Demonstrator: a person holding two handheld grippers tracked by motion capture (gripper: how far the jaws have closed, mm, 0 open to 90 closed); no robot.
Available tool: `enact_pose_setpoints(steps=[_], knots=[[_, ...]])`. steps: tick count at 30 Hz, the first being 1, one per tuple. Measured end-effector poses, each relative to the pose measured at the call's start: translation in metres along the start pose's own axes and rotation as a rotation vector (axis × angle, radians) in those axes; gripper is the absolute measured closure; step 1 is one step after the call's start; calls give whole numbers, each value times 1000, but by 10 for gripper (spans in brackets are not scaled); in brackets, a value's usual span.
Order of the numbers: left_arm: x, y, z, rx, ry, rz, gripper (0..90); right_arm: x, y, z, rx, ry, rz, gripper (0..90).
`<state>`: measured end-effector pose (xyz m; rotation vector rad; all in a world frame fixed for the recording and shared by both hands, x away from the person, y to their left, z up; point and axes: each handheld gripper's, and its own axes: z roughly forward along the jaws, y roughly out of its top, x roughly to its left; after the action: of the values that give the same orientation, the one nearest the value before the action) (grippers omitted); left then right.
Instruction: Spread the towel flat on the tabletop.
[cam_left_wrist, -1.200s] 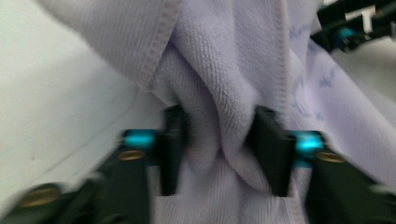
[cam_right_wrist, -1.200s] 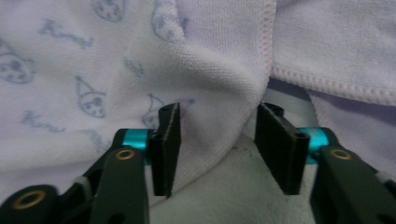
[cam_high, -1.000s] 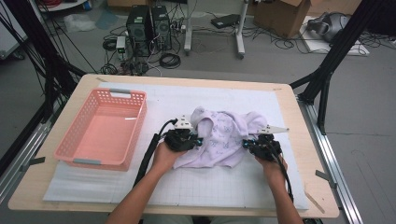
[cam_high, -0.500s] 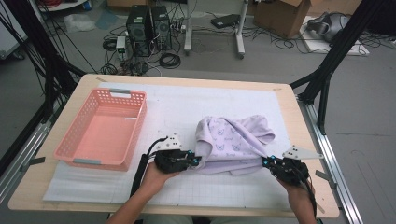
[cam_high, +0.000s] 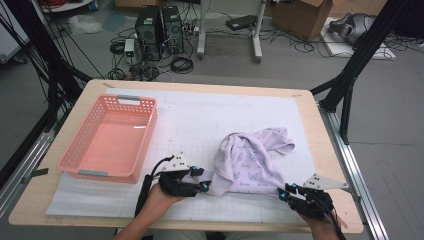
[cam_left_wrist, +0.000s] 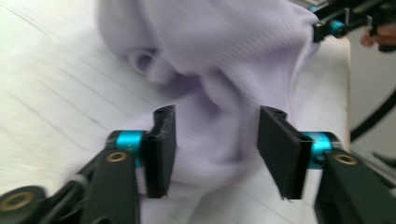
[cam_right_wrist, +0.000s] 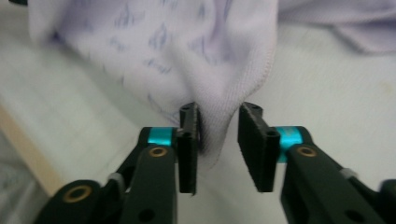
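Lilac knit garment (cam_high: 252, 160) with faint blue print, bunched on the white mat (cam_high: 200, 120) right of the pink basket (cam_high: 110, 140). Left gripper (cam_high: 204, 179): jaws just opened, standing apart, cloth slack between them (its far folds blurred). Right gripper (cam_high: 289, 192): jaws just parted too, hem corner lying between the pads (cam_right_wrist: 187, 140), unpinched. The person's forearms are cut off at the frame's bottom edge.

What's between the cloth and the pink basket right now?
Nothing visible. The cloth lies right of the basket, with bare white mat between them; the left gripper, jaws just opened, sits at the cloth's near-left edge, not across that path.
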<state>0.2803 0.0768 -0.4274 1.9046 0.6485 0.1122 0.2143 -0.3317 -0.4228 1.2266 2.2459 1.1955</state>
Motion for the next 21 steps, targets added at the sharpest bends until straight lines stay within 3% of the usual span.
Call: enact_pose_setpoints(steps=[5,8,12,14,16,17,19,21], knots=[[19,19,0,-56,35,-23,427,-10,34,8,-93,-37,-10,604],[27,27,6,-75,62,-30,431,-14,61,28,-97,-42,-24,592],[32,35,15,-86,72,-28,438,-14,94,67,-74,-26,-49,569],[34,37,18,-82,79,-28,438,-12,106,89,-11,-60,-79,560],[37,38,21,-76,81,-31,439,-14,110,109,27,-53,-80,564],[38,38,21,-70,81,-36,439,-14,110,114,41,-52,-74,605],[39,38,22,-69,83,-38,438,-15,108,120,83,-11,-75,775],[39,37,21,-56,78,-32,438,-14,105,116,95,7,-111,833]])
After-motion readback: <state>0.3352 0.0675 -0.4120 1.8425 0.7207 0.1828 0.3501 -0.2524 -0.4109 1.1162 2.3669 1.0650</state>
